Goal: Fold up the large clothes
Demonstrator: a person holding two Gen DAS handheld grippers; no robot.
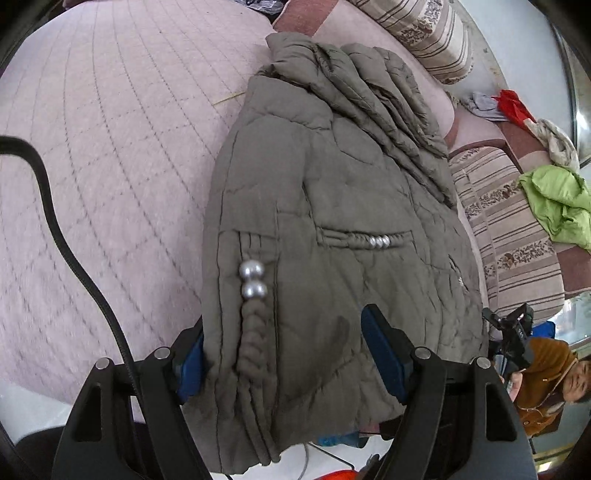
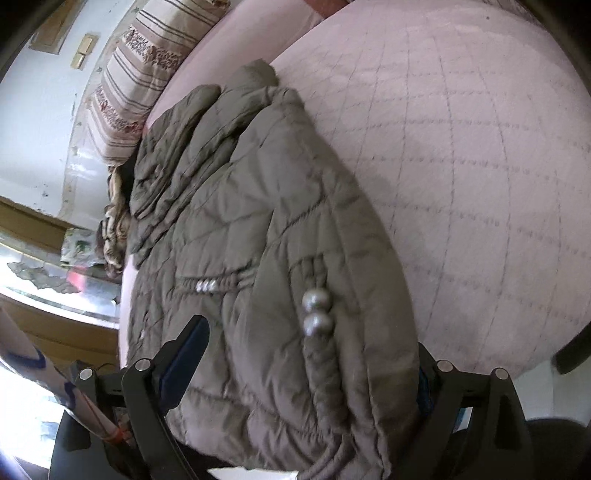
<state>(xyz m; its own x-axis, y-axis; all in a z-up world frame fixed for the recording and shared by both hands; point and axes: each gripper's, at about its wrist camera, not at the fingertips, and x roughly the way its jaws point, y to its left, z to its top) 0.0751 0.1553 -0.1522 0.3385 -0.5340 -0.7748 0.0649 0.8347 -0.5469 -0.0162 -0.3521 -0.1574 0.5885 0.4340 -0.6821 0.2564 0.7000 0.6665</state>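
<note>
A grey-brown quilted puffer jacket (image 1: 332, 206) lies folded on a pink quilted bed cover (image 1: 110, 129), with silver bead trim (image 1: 253, 280) on its near part. My left gripper (image 1: 288, 350) has its blue-padded jaws spread wide with the jacket's thick near edge between them. In the right wrist view the same jacket (image 2: 258, 240) fills the middle. My right gripper (image 2: 310, 373) is also spread wide around the jacket's near edge; its right finger is mostly hidden by the fabric. Whether either gripper presses on the jacket is unclear.
Striped pillows (image 1: 436, 33) lie at the head of the bed, and they show in the right wrist view (image 2: 140, 74) too. A green garment (image 1: 557, 203) and a red cloth (image 1: 513, 107) lie at the right. A person (image 1: 546, 384) sits at lower right. A black cable (image 1: 66, 240) crosses the left.
</note>
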